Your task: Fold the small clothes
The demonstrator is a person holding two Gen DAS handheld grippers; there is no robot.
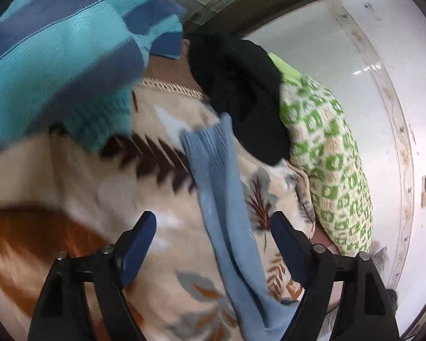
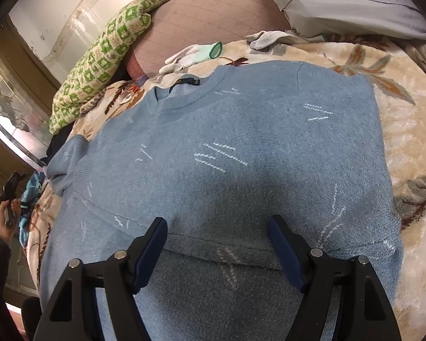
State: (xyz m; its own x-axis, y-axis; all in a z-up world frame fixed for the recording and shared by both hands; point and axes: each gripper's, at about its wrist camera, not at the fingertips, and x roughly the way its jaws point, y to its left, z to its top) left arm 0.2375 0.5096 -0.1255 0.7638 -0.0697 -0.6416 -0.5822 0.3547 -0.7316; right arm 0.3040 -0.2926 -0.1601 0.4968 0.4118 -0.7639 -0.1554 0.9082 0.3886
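Observation:
A light blue knit sweater (image 2: 241,147) with white dash marks lies flat on the leaf-patterned blanket (image 2: 406,130), its lower part folded up. My right gripper (image 2: 217,227) is open and empty just above the folded edge. In the left wrist view one sleeve of the sweater (image 1: 221,199) runs across the blanket (image 1: 85,187) between the fingers of my open left gripper (image 1: 213,221), which holds nothing. A blue and teal striped garment (image 1: 59,56) lies at upper left, a black garment (image 1: 238,91) behind the sleeve.
A green and cream patterned quilt (image 2: 99,56) lies along the bed's edge by the white wall (image 1: 340,56). White gloves (image 2: 196,54) and a pink cushion (image 2: 213,17) sit beyond the sweater's collar. A grey pillow (image 2: 355,0) is at the far right.

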